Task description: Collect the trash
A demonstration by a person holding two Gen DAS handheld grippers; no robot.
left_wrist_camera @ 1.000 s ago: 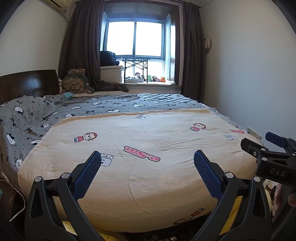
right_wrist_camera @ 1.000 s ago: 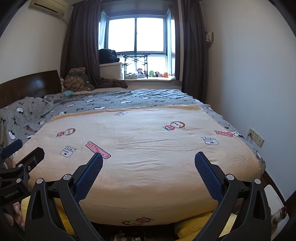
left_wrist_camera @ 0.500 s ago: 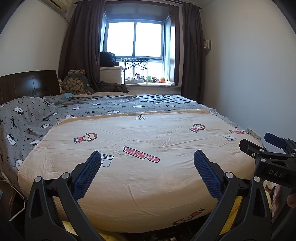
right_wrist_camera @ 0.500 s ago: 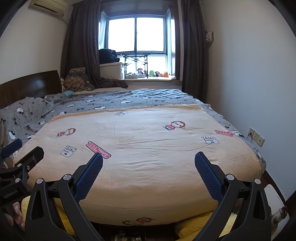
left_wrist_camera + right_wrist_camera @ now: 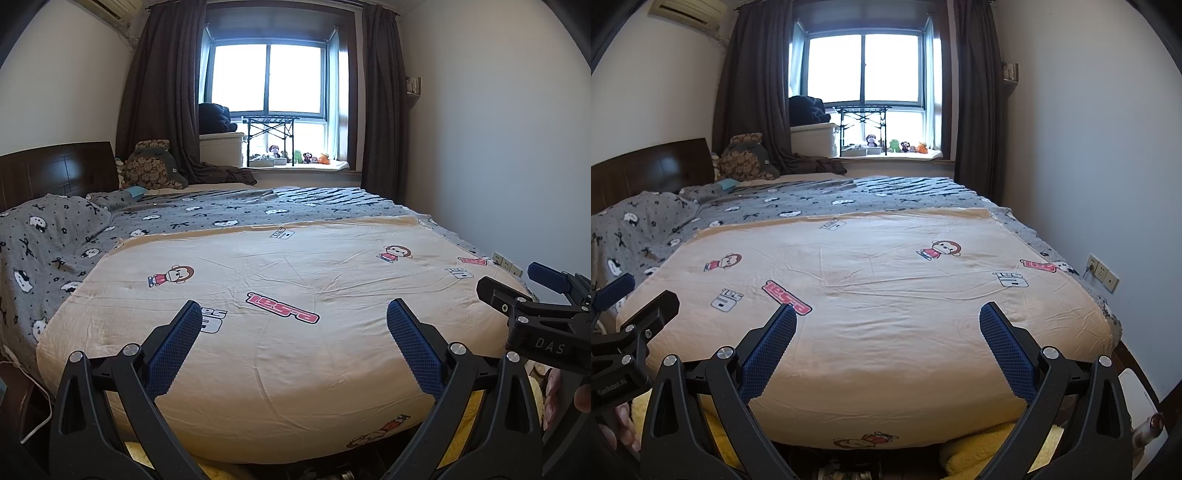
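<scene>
Left wrist view: the left gripper [image 5: 293, 325] is hovering at the foot of the bed [image 5: 280, 332] with its blue pads spread wide and nothing between them. The right gripper [image 5: 517, 291] is poking in from the right edge, and "DAS" is showing on its black body. The peach sheet [image 5: 332, 280] is showing cartoon monkeys and a pink patch that's reading something like "esal" upside down, can't be sure. No trash is showing up on the bed here. Right wrist view: the right gripper [image 5: 888, 326] is also gaping wide and carrying nothing, with the left gripper [image 5: 628, 314] peeking in at the left; its label is starting with "Ge" but is too small to read properly. Low at the right edge, something small and roundish [image 5: 1152, 424] is sitting down by the floor, possibly a bottle or can, so maybe that's the trash, can't tell. If so, I'm guessing it's light and a bit slippery, best pinched across its middle.
</scene>
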